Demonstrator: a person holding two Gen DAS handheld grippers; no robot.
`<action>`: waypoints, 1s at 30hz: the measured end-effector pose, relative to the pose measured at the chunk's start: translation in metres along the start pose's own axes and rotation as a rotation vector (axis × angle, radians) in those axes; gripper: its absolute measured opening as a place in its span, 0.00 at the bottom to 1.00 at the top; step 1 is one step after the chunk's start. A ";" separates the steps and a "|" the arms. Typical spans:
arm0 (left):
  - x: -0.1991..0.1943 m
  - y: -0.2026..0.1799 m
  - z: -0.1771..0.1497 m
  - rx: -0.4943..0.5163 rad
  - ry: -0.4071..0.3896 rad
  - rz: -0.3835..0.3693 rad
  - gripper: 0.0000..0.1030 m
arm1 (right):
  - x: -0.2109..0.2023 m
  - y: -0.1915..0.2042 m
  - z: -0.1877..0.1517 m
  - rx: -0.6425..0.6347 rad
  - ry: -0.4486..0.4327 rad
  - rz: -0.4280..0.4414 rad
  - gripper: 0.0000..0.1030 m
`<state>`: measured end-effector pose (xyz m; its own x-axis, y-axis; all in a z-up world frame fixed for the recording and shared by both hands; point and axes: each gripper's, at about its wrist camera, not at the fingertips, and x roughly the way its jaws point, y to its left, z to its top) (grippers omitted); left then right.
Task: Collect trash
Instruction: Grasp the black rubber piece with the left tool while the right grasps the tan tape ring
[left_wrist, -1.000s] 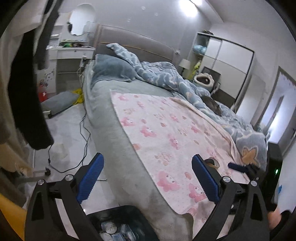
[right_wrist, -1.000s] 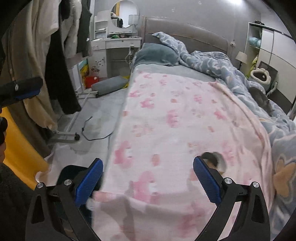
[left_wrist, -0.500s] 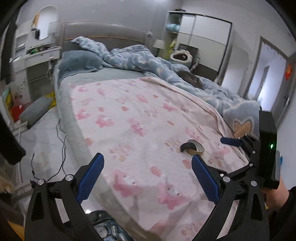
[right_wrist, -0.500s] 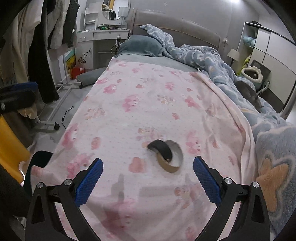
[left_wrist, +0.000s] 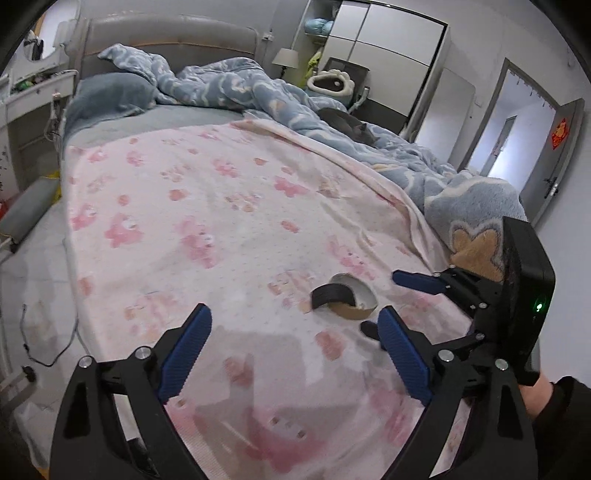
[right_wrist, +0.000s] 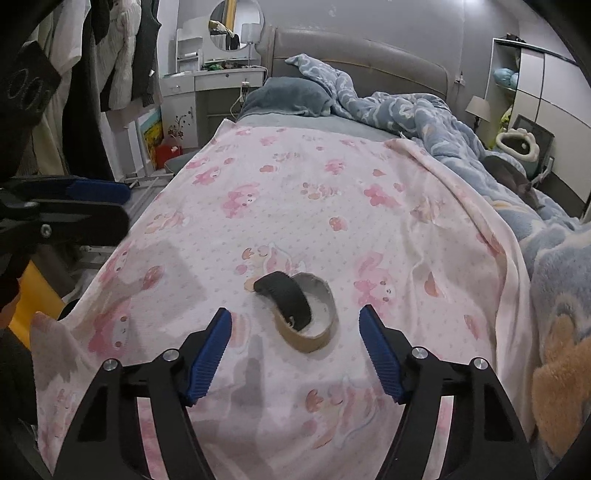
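Hovering over the foot end of the bed (right_wrist: 354, 74), both tongs spread wide and gripping nothing.

Lying on the pink cartoon-print blanket (right_wrist: 295, 206), near its lower middle: a used-up cardboard tape roll (right_wrist: 308, 334), resting on its side rim with the open ring facing up, a black strip (right_wrist: 286, 299) draped across its left edge and trailing onto the blanket.

Floating just short of that roll: the right tongs (right_wrist: 295, 349), blue pads (right_wrist: 208, 350) parted well wider than the ring, one pad to each side of it, neither touching it. In the left wrist view, showing up from the right, the right tongs (left_wrist: 384, 302) with one blue pad beyond the tape roll (left_wrist: 349, 302) and the other tip on its near side, a green light glowing on the black housing behind.

Hanging lower and to the left: the left tongs (left_wrist: 291, 350), fully spread over bare blanket, the roll sitting just ahead of the right pad (left_wrist: 404, 356) and apart from it.

Bunching along the far side of the bed: a blue cloud-pattern duvet (right_wrist: 406, 110), with a grey-blue pillow (right_wrist: 288, 98) against the padded headboard. Standing left of the bed: a white vanity desk (right_wrist: 214, 79) under a round mirror (right_wrist: 236, 24), clothes (right_wrist: 110, 55) hanging beside it.
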<state>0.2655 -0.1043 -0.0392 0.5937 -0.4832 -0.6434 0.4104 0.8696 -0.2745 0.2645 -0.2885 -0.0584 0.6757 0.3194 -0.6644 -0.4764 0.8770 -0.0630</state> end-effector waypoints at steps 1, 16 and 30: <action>0.005 -0.003 0.002 0.001 0.002 -0.017 0.89 | 0.002 -0.003 0.000 0.003 -0.003 0.015 0.70; 0.082 -0.024 0.013 0.052 0.111 -0.068 0.77 | 0.029 -0.012 -0.006 0.016 0.032 0.128 0.60; 0.119 -0.017 0.013 -0.015 0.208 -0.122 0.58 | 0.035 -0.023 -0.009 0.069 0.045 0.160 0.54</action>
<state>0.3381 -0.1779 -0.1019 0.3841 -0.5552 -0.7377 0.4592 0.8080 -0.3691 0.2943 -0.3003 -0.0867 0.5675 0.4417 -0.6948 -0.5348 0.8394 0.0968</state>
